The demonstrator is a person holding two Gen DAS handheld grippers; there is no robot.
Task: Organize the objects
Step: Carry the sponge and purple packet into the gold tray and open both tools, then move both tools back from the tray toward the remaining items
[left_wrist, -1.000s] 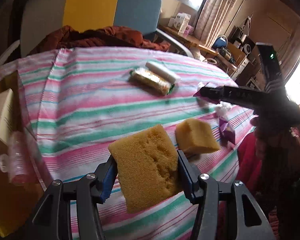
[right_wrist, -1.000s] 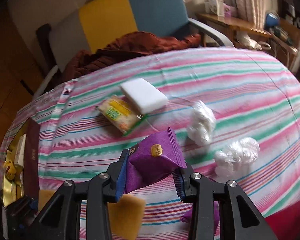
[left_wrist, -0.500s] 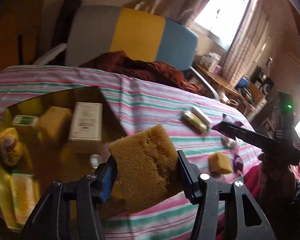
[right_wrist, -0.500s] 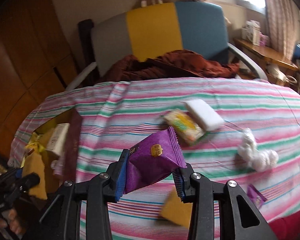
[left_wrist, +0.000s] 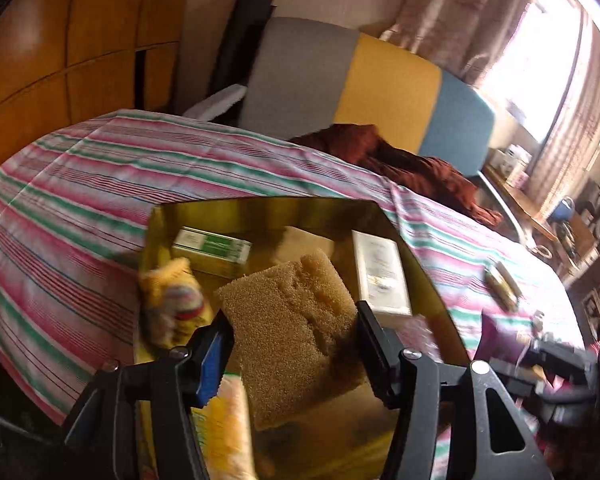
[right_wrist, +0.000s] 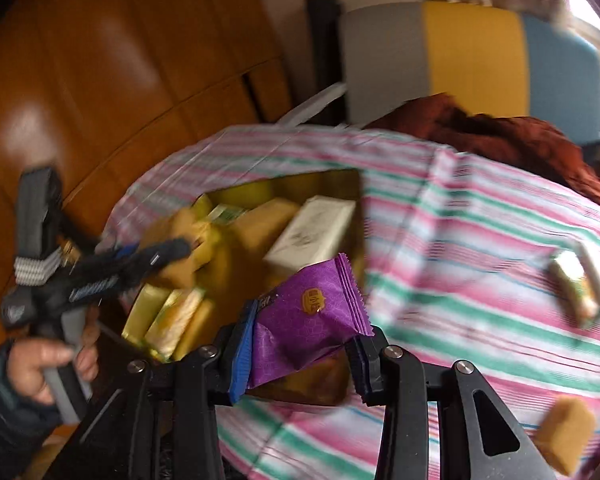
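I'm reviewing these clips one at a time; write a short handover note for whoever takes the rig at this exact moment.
Left gripper: jaws opening, yellow sponge between them, over the gold box.
Right gripper: shut on the purple snack packet, near the box's edge.
Done: the box already holds a white carton, a green-and-white carton and yellow packets.
Left: let the sponge drop in, add the packet, then fetch the second sponge and the wrapped snack with the white block beside it on the striped cloth.
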